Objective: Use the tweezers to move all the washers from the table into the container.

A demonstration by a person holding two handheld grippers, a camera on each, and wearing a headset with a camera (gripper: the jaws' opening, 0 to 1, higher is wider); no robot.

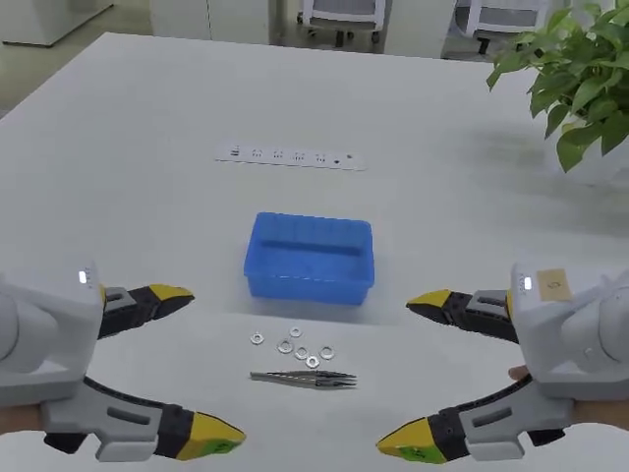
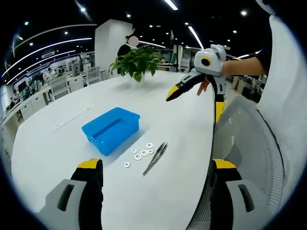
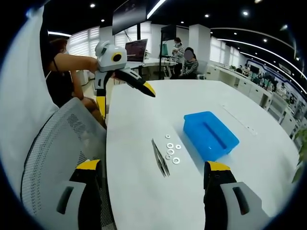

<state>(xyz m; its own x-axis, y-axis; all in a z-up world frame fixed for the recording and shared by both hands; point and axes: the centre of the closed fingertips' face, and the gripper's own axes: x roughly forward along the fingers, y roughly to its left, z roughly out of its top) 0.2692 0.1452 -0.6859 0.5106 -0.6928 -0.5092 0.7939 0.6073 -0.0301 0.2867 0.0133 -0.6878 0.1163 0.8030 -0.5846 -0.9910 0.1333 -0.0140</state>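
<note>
The left gripper [image 1: 216, 362] and right gripper [image 1: 393, 376] hold fingers [image 1: 157, 296] open, empty, above the bench [image 1: 147, 118] with tweezers [image 1: 303, 378], washers [image 1: 285, 346] and container [image 1: 310, 258]; the right's sticker [image 1: 553, 284] is unreadable.

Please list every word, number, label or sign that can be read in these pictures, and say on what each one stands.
No text here is legible.
Power strip: small marks beside the sockets, too small to read.
Sticker on the right gripper: tan, with faint writing, too blurred to read.
</note>
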